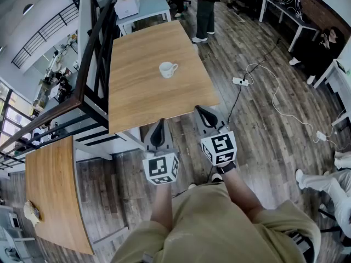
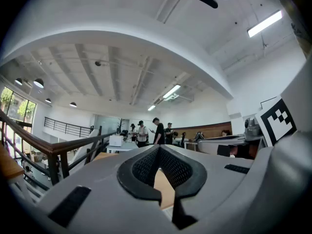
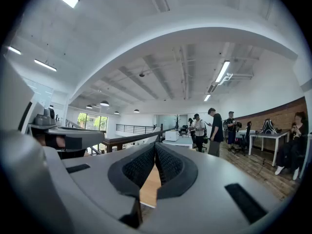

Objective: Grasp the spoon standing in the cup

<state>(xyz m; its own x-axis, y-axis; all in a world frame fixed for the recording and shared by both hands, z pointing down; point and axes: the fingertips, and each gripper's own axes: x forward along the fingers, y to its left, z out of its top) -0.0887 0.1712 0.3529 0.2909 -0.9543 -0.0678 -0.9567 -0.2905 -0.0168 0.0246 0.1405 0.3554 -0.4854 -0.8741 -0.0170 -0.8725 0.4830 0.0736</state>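
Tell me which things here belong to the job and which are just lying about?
For the job: white ceramic cup on the long wooden table; left gripper and right gripper, both shut, empty. Any spoon is too small to see.
Lying about: white box; white power strip on the plank floor.

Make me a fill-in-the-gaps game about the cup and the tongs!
1. The ____ cup stands on the wooden table.
2. The left tongs and the right tongs both have their jaws ____.
3. On this table there is only ____ cup.

Missing words: white; shut; one.
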